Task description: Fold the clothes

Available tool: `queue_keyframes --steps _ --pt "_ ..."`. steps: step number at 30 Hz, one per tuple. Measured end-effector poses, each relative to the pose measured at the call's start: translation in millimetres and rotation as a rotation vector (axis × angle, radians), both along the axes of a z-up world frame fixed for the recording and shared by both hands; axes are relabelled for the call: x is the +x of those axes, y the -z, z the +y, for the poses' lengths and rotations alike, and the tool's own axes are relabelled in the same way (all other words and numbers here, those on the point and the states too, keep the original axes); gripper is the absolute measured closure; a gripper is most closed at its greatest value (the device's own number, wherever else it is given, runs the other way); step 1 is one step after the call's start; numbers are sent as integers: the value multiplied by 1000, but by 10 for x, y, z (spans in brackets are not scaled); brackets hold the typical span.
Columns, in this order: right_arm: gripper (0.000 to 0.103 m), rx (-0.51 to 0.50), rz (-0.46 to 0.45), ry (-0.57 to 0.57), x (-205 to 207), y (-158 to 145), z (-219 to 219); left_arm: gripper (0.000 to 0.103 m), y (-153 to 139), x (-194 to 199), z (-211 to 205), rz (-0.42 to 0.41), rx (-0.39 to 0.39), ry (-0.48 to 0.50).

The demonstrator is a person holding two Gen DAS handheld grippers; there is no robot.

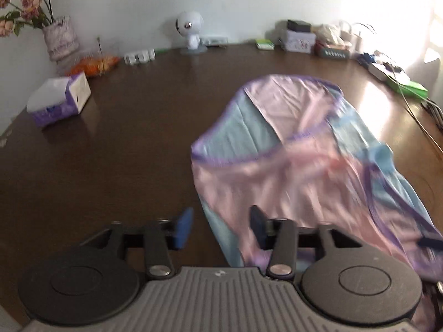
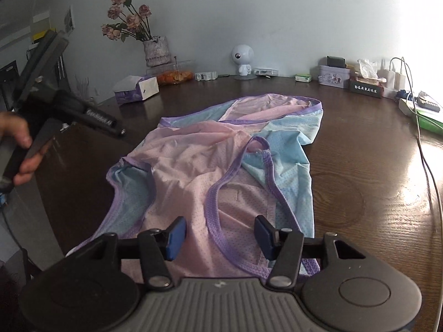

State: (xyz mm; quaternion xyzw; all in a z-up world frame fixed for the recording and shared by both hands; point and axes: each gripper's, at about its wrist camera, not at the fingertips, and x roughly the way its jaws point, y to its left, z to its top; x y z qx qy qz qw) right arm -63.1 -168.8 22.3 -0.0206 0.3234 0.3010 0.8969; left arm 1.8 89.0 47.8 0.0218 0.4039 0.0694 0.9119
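A pink and light-blue mesh tank top (image 2: 221, 171) with purple trim lies spread on the dark wooden surface (image 2: 360, 152), partly folded over itself, its near hem cut off behind the right gripper (image 2: 220, 235). That gripper's jaws stand wide apart over the pink panel and a purple strap, holding nothing. In the left wrist view the garment (image 1: 290, 152) is motion-blurred, so its folds are hard to make out. The left gripper (image 1: 221, 228) is also wide open and empty, at the garment's left edge. A hand (image 2: 19, 149) grips that tool's handle at the frame edge, mostly cut off.
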Motion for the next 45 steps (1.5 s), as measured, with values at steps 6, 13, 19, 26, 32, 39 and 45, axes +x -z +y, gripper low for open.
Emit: queue_keyframes --steps 6,13,19,26,32,39,45 --pt "50 12 3 17 41 5 -93 44 210 826 24 -5 31 17" --pt "50 -20 3 42 65 -8 -108 50 340 963 -49 -8 37 95" --pt "50 -25 46 57 157 -97 -174 102 333 798 -96 -4 27 130" --pt "39 32 93 141 1088 -536 -387 103 319 502 153 -23 -36 108" --pt "50 -1 256 208 2447 -326 140 103 263 320 337 -26 -92 104" --pt "78 -101 230 192 3071 -133 832 103 237 -77 405 -8 -112 69" --pt "94 -172 206 -161 3230 -142 1973 103 168 -704 503 47 -140 25"
